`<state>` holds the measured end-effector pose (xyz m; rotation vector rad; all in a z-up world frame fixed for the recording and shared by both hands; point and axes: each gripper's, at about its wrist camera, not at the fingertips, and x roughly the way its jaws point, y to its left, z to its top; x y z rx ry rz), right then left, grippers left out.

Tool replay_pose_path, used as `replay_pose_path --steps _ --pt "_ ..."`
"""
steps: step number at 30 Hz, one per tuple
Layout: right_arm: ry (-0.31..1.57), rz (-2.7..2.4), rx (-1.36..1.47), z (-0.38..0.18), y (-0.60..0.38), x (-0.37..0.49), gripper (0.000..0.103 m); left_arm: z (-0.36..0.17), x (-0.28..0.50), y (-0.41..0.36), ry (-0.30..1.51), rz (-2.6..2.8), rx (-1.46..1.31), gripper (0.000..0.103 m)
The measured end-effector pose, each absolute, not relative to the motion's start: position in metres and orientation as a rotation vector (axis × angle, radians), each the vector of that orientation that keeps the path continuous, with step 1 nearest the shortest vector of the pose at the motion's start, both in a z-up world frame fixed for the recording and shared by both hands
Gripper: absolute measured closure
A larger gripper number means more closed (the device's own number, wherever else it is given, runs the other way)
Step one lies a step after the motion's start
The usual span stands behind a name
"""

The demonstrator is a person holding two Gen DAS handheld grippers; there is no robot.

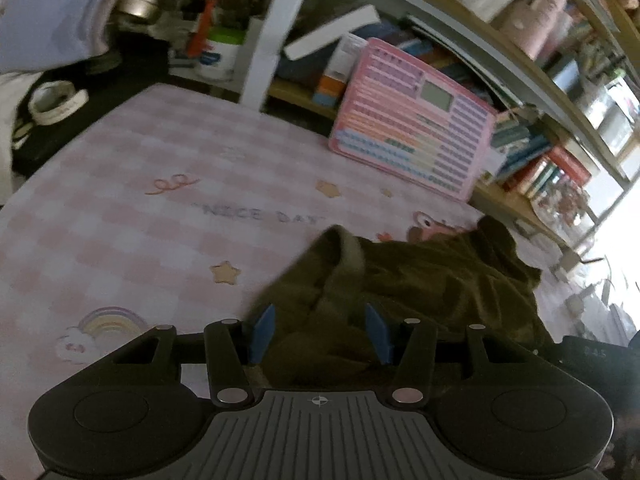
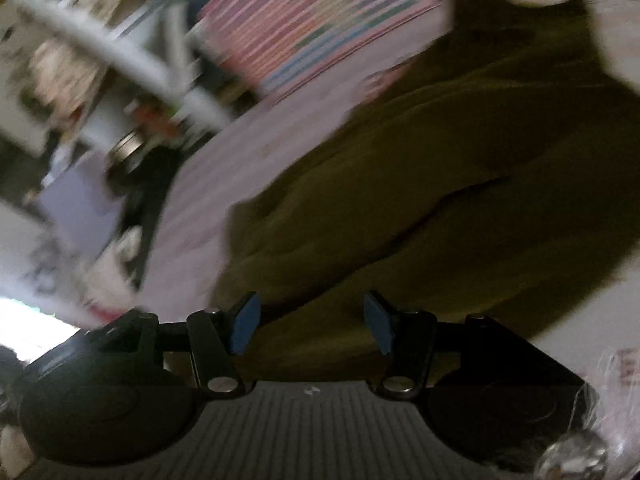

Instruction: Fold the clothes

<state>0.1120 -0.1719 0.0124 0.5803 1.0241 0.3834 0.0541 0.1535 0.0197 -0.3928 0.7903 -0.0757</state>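
An olive-green garment (image 1: 420,280) lies crumpled on a pink checked table mat (image 1: 140,208). My left gripper (image 1: 320,332) is open, its blue pads (image 1: 264,332) spread either side of a fold at the garment's near edge. In the right wrist view, which is tilted and blurred, the same garment (image 2: 440,180) fills most of the frame. My right gripper (image 2: 312,322) is open just over the garment's near edge, with nothing between its blue pads (image 2: 378,322).
A pink toy tablet (image 1: 416,132) leans against a bookshelf (image 1: 540,168) at the back of the mat. Tape rolls (image 1: 56,102), a metal tin (image 1: 138,4) and a white tub (image 1: 220,56) stand at the back left on a dark surface.
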Motion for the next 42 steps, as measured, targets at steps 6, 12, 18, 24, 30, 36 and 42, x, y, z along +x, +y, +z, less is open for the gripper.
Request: replay_pose_path --steps 6,12,18,24,30,36,42 --pt "0.976 0.196 0.621 0.003 -0.227 0.105 0.048 0.022 0.059 0.131 0.796 -0.123 -0.366 0.052" --pt "0.944 0.117 0.536 0.003 -0.246 0.100 0.048 0.020 0.065 0.104 0.810 -0.154 -0.272 0.052" --pt "0.917 0.101 0.496 0.007 -0.243 0.099 0.048 0.015 0.079 0.089 0.810 -0.187 -0.177 0.052" --pt "0.900 0.060 0.439 0.005 -0.243 0.096 0.048 0.003 0.127 0.101 0.798 -0.165 -0.154 0.052" --pt "0.900 -0.017 0.342 -0.009 -0.238 0.099 0.049 -0.012 0.173 0.107 0.842 -0.219 -0.183 0.063" --pt "0.906 -0.057 0.339 -0.013 -0.237 0.092 0.051 0.011 0.167 0.126 0.791 -0.345 -0.335 0.102" --pt "0.924 -0.081 0.358 -0.012 -0.235 0.087 0.051 0.072 0.156 0.191 0.552 -0.282 -0.494 0.101"
